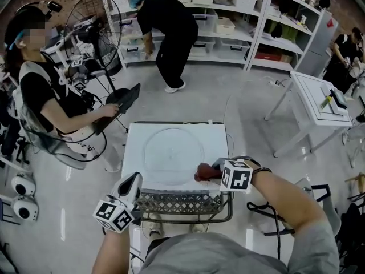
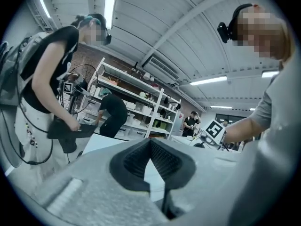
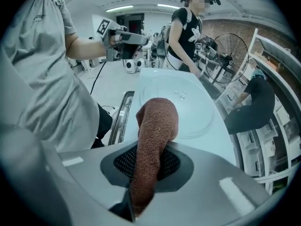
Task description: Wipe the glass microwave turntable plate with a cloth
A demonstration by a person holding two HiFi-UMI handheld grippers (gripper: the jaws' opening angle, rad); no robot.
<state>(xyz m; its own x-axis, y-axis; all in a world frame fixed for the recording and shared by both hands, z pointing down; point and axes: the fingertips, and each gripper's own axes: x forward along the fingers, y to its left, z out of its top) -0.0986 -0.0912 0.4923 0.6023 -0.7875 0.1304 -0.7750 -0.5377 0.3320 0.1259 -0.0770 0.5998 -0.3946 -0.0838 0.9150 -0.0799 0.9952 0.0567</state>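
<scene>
The clear glass turntable plate point(image 1: 173, 149) lies flat on a white table top point(image 1: 137, 136). My right gripper point(image 1: 213, 169) is shut on a reddish-brown cloth point(image 1: 203, 172), which rests at the plate's near right rim. In the right gripper view the cloth point(image 3: 157, 119) sticks out past the jaws of the right gripper point(image 3: 153, 149) toward the plate point(image 3: 181, 102). My left gripper point(image 1: 135, 180) hangs off the table's near left corner, apart from the plate. In the left gripper view its jaws point(image 2: 151, 147) are shut with nothing between them.
A wire basket point(image 1: 182, 203) hangs at the table's near edge. A seated person point(image 1: 51, 101) holds a dark board point(image 1: 122, 100) at the left, next to a floor fan point(image 1: 94, 21). Another person point(image 1: 168, 36) bends at the shelves point(image 1: 228, 16). A white side table point(image 1: 316, 99) stands at the right.
</scene>
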